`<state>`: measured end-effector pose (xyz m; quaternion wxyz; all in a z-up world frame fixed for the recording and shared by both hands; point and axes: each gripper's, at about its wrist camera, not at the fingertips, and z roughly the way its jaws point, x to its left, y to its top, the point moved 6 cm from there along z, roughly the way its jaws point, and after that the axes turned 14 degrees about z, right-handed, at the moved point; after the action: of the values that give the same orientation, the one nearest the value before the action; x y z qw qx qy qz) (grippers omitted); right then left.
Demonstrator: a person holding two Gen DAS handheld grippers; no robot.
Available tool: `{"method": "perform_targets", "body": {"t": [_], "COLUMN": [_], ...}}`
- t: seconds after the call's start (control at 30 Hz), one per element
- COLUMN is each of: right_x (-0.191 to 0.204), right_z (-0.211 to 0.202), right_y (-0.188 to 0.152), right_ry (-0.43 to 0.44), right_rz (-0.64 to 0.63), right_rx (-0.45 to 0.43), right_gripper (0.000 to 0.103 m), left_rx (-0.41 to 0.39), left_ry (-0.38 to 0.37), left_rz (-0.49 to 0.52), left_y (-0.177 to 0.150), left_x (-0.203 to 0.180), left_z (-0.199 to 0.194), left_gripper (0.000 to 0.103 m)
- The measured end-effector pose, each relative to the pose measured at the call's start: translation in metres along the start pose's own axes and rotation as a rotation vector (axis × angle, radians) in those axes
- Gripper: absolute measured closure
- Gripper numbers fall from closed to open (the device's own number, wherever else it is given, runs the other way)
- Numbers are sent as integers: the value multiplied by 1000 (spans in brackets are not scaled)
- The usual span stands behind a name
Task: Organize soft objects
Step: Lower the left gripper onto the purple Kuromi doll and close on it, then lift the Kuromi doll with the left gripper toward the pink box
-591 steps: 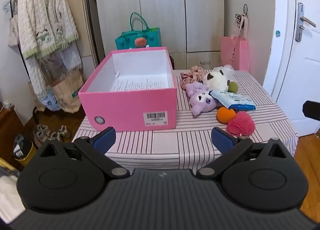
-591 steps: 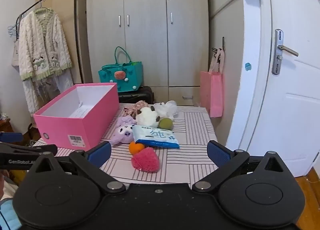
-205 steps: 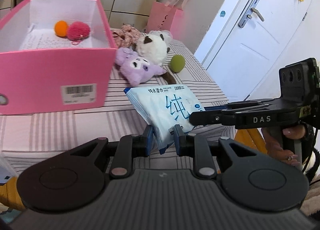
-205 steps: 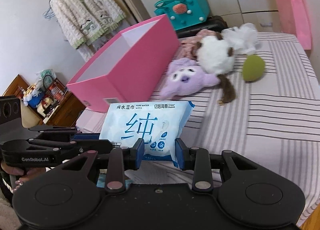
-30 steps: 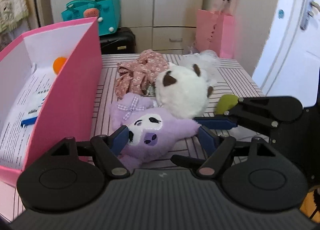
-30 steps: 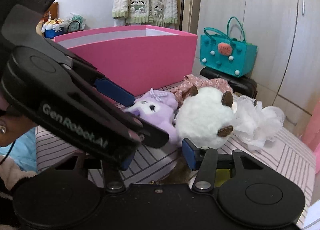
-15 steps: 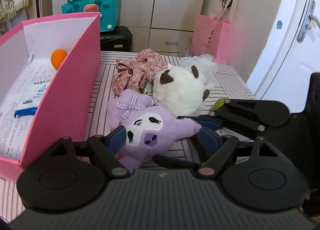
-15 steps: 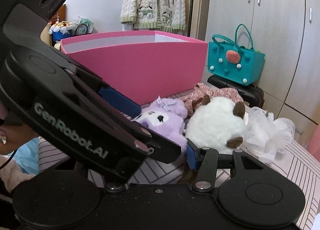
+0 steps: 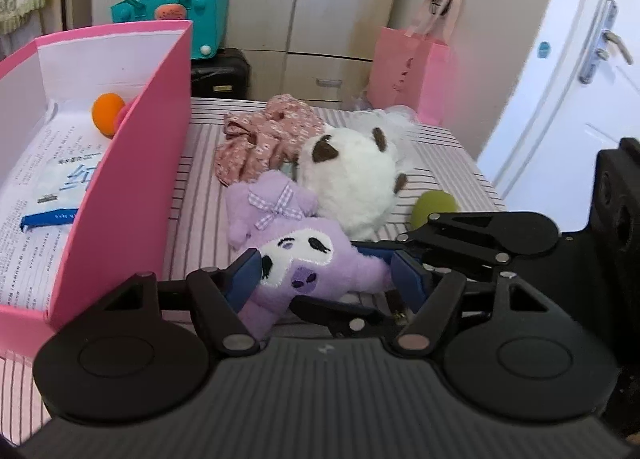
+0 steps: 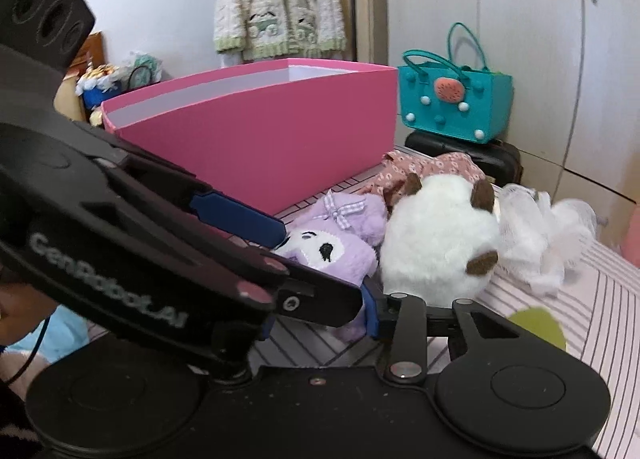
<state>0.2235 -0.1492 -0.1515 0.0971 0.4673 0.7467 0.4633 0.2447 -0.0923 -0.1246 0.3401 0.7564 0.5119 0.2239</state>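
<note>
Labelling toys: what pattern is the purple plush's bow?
Lilac-and-white gingham bow, clearest in left wrist view.

Much of the purple plush's lower body is hidden behind the two grippers.

In the right wrist view the left gripper covers that camera's own left finger, so the right gripper's opening cannot be judged there, and it also hides part of the toy's face. In the left wrist view the pink box runs off the left edge, its near wall concealing part of the wipes pack and the orange ball. The green ball is half covered by the right gripper's linkage. The white mesh puff is mostly hidden behind the white plush.
</note>
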Motion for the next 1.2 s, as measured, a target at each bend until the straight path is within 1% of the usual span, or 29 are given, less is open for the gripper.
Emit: {"method": "perform_targets", "body": {"t": [0.17,0.2,0.3,0.37,0.47,0.53,0.6,0.63,0.67,0.83,0.93,1.1,1.2], "right_x": [-2,-2,-5,-7,-10,-12,-16,-16,-16,-12,-9,2,12], "right_z": [-9,-11,-16,-19,-20,-20,-19,-19,-19,-24,-28,-35,-39], "right_y": [-10,-12,-17,-19,-21,-23,-23,-23,-24,-25,-26,-29,-31], "right_ry": [3,4,4,9,19,29,48,53,54,62,71,89,81], "right_rz": [114,131,163,183,199,210,237,247,251,280,323,381,387], "right_rx": [9,10,12,19,25,22,24,25,25,29,48,103,134], "right_gripper": [58,58,58,58,58,58,58,58,58,58,57,57,57], "left_rx": [1,-2,-20,-10,10,19,23,22,25,26,29,58,78], "left_ry": [-113,-114,-32,-17,-59,-57,-71,-82,-85,-101,-110,-133,-168], "left_rz": [8,12,50,56,15,3,-14,-24,-28,-31,-26,-20,-31], "left_y": [-9,-10,-12,-14,-16,-17,-20,-21,-23,-25,-28,-34,-39], "left_x": [-9,-10,-12,-10,-6,-2,-1,1,2,3,0,-3,-1], "left_z": [-14,-17,-18,-13,-4,-1,1,2,2,-5,-12,-25,-33], "left_gripper": [33,33,33,33,33,33,33,36,41,44,44,43,43]}}
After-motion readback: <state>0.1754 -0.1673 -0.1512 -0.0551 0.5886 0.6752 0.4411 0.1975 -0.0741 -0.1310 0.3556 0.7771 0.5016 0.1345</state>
